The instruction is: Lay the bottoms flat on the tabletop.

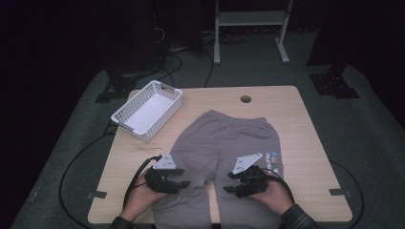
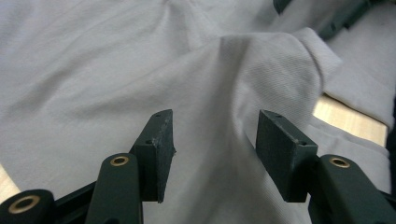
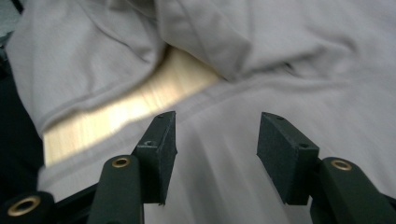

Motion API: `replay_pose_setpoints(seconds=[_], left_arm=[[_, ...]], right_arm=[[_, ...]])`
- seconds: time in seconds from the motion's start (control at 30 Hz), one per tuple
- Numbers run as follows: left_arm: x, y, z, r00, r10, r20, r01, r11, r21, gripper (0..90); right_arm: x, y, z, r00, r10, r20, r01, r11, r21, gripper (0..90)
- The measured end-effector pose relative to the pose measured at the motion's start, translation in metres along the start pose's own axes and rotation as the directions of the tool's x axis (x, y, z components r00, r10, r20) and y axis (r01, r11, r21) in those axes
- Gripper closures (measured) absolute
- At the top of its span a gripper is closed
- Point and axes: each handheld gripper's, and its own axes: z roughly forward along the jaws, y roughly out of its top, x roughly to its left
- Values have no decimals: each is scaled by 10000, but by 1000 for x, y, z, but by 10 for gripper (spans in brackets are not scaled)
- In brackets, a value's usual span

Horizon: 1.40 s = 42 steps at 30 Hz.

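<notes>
Tabletop (image 1: 305, 124): light wood, rounded corners, one round cable hole (image 1: 245, 98) near the far edge. Floor (image 1: 377, 143) — grey carpet, with black cables (image 1: 71, 167) trailing across it. Beyond, a white metal frame (image 1: 250, 24) stands in a dark, unlit room.

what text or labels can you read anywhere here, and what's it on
Nothing can be read.
Grey trousers: a small coloured print near one hip, too small and blurred to make out any letters.
White basket, wooden table, left hand-held gripper and right hand-held gripper: no markings visible.

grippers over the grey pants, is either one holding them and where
Nothing is held: the left gripper and right gripper both stand open above the pants.
</notes>
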Motion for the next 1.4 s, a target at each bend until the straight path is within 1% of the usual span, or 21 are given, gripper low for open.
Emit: replay_pose_setpoints(seconds=[0.1,0.23,0.3,0.37,0.5,0.53,0.57,0.63,0.67,0.73,0.8,0.93,1.0,1.03,1.07,1.1,1.17,1.27,1.3,1.37,1.4], left_arm=[[3,0,1,9999,-38,-133,38,10000,-15,446],[6,0,5,9994,-172,-307,170,9998,-74,430],[7,-1,6,9992,-162,-363,159,9999,-66,430],[9,0,8,9985,-202,-506,192,9996,-188,430],[13,1,10,9980,-178,-607,160,9994,-292,427],[15,2,11,9976,-96,-683,78,9996,-276,425],[15,2,11,9971,-156,-743,128,9992,-369,425],[19,3,12,9961,-148,-866,113,9991,-409,425],[20,4,12,9954,-180,-941,135,9988,-477,424],[23,5,12,9948,-241,-991,190,9985,-520,424],[24,5,13,9940,-213,-1073,157,9985,-532,422],[24,5,13,9939,-201,-1087,149,9987,-486,422],[24,5,13,9930,-191,-1163,137,9988,-474,423],[24,5,13,9930,-191,-1163,137,9988,-474,422],[25,5,12,9929,-246,-1163,189,9986,-493,422],[25,5,12,9929,-246,-1163,189,9986,-493,422],[26,5,12,9928,-249,-1172,196,9987,-462,422],[25,5,14,9927,-191,-1194,142,9990,-414,418],[25,5,14,9927,-191,-1194,142,9990,-414,416],[24,6,14,9927,-105,-1204,68,9995,-315,415],[23,5,15,9931,-94,-1171,62,9996,-277,410]], right_arm=[[5,4,7,9999,-116,-78,116,9999,107,467],[20,15,19,9969,-279,-738,276,9996,-52,477],[23,18,22,9962,-288,-820,286,9996,-40,480],[28,24,33,9940,-379,-1027,385,9993,38,526],[29,33,43,9943,-329,-1017,327,9995,-30,568],[27,37,48,9960,-168,-879,163,9998,-71,632],[27,37,48,9960,-168,-879,163,9998,-71,632],[25,40,52,9960,8,-894,-22,9999,-151,773],[23,42,56,9945,58,-1044,-63,10000,-53,876],[23,42,56,9935,74,-1140,-71,10000,23,886],[27,40,58,9898,-144,-1417,169,9997,167,894],[31,39,54,9905,-183,-1362,207,9997,158,891],[33,37,51,9852,-164,-1707,202,9996,205,897],[33,37,51,9852,-164,-1707,202,9996,205,897],[38,35,48,9771,-196,-2117,267,9992,306,898],[38,35,48,9771,-196,-2117,267,9992,306,898],[46,29,46,9676,-360,-2498,497,9976,487,898],[57,19,43,9434,-451,-3285,702,9954,649,899],[57,19,43,9434,-451,-3285,702,9954,649,899],[64,14,38,9243,-482,-3786,796,9945,677,898],[69,9,35,9113,-613,-4071,948,9935,625,892]])
